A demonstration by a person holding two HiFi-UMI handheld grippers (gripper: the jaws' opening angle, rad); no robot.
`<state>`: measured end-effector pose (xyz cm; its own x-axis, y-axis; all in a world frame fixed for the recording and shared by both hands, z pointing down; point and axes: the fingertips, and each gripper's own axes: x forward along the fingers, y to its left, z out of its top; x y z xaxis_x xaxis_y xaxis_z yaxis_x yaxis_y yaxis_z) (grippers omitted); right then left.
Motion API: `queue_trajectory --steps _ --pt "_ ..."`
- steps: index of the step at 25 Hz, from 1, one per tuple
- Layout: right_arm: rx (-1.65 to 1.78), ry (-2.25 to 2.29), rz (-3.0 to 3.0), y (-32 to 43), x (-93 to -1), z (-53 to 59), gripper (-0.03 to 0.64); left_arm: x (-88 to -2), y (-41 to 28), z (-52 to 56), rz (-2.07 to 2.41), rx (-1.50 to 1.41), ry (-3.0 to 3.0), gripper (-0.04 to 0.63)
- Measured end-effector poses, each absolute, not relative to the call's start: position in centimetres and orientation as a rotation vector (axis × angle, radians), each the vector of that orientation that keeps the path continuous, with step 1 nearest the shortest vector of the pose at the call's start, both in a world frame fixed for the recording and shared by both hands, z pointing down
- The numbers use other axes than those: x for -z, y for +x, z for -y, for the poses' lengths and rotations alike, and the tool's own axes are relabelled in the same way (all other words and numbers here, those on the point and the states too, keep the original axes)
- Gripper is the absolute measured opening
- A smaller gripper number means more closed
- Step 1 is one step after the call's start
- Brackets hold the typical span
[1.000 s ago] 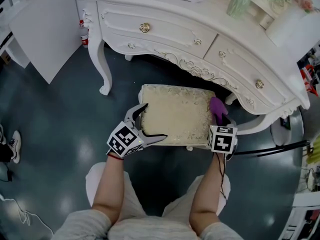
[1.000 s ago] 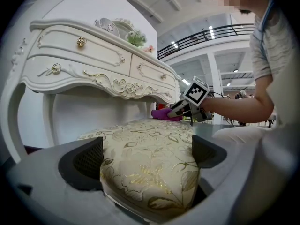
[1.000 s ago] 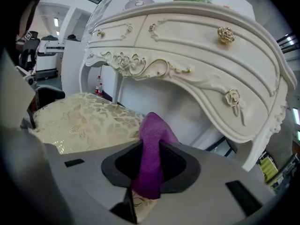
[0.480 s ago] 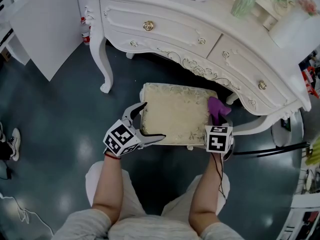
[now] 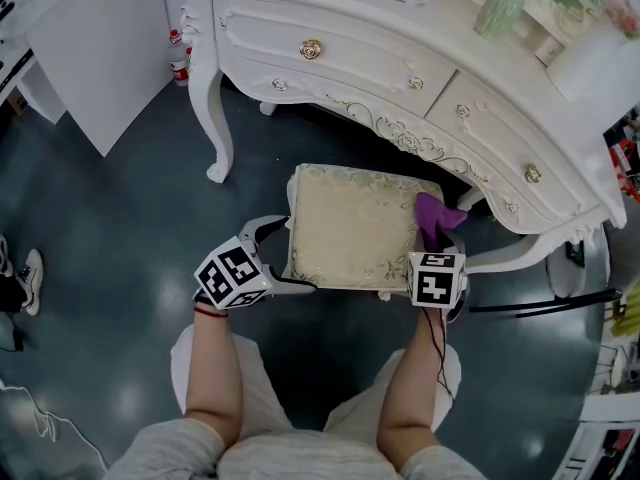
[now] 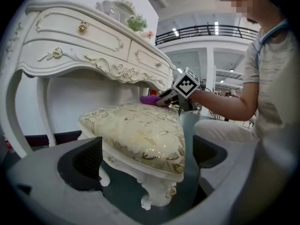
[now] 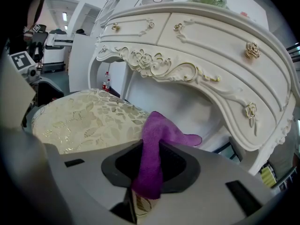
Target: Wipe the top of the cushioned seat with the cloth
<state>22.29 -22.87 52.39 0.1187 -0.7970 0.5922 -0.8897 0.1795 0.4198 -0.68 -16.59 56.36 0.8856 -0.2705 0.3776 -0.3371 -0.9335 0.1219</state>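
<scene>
1. At the foot of a white dressing table [image 5: 400,63], we see both bare forearms stretched forward and down from the lap, one to each near corner of the cushioned seat [image 5: 350,230].
2. We find the left gripper [image 5: 297,255] level at the seat's near-left corner. Its jaws are spread wide and the corner sits in the gap. Whether either jaw touches the cushion, we cannot tell.
3. We see the right gripper [image 5: 433,244] pointing away from the body along the seat's right edge. Its jaws are closed on a purple cloth [image 5: 437,216], whose free end lies on the seat's far-right corner.
4. From the right gripper view we get the pinch itself: the cloth [image 7: 159,135] rises out of the closed right gripper [image 7: 150,170] and folds over toward the table's leg, with the patterned seat [image 7: 79,118] to its left.
5. From the left gripper view we get the seat [image 6: 136,130] side-on, its carved white foot included. The cloth [image 6: 149,99] is a small purple patch at its far end.
6. Compared with a second ago, we note the left gripper has eased slightly outward from the seat. The right gripper and cloth sit much where they were.
</scene>
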Motion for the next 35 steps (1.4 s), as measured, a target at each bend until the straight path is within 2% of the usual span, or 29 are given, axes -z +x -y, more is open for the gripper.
queue_trajectory --steps 16,35 --pt "-0.115 1.526 1.759 16.5 -52.3 23.0 0.087 -59.3 0.4 16.6 0.471 -0.736 2.876 0.589" --pt "-0.048 1.37 1.878 9.7 -52.3 23.2 0.087 -59.2 0.5 17.1 0.483 -0.713 2.885 0.591"
